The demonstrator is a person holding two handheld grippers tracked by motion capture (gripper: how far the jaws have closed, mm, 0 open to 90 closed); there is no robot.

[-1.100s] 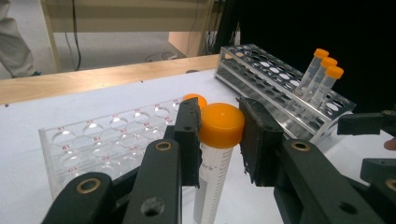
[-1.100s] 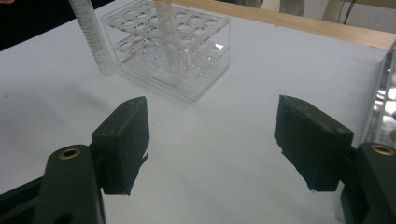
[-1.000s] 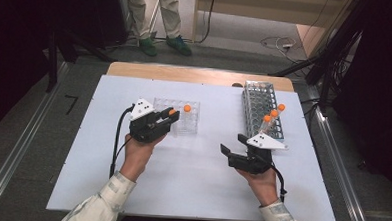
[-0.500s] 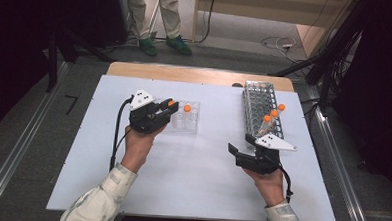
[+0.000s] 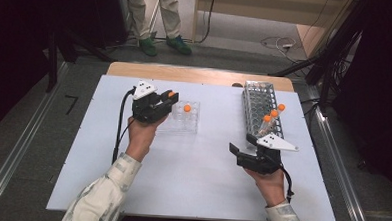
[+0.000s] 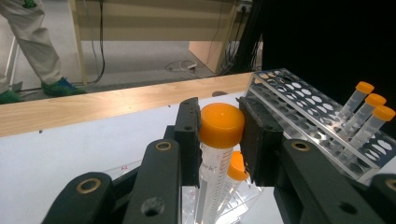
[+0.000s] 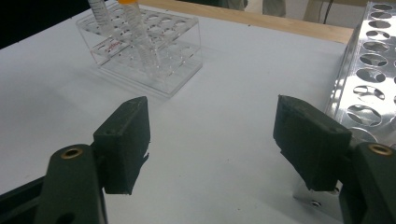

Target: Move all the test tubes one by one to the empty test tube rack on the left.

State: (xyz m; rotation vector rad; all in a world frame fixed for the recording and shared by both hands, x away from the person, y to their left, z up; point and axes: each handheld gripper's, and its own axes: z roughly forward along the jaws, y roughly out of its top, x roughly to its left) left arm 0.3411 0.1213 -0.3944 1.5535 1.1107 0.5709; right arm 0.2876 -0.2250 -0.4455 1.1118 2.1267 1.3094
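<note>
My left gripper [image 5: 160, 105] is shut on the orange cap of a clear tube [image 6: 221, 125], which it holds upright over the left side of a clear plastic rack [image 5: 183, 122]. I cannot tell whether the tube's lower end sits in a well. A second orange-capped tube [image 5: 187, 108] stands tilted in that rack, just behind the held one [image 6: 236, 168]. At the right, three orange-capped tubes [image 5: 274, 114] lean in a long metal rack [image 5: 258, 100]. My right gripper [image 5: 241, 144] rests low near the metal rack's front end, its jaws wide apart with only bare table between them [image 7: 215, 135].
The white tabletop [image 5: 196, 175] has a wooden strip [image 5: 200, 74] along its far edge. A person's legs and green shoes [image 5: 157, 38] stand on the floor beyond it. Cables lie on the floor at the back right.
My left gripper has moved away from the person and slightly up with the tube, to the clear rack's left side. The right gripper has drifted slightly right.
</note>
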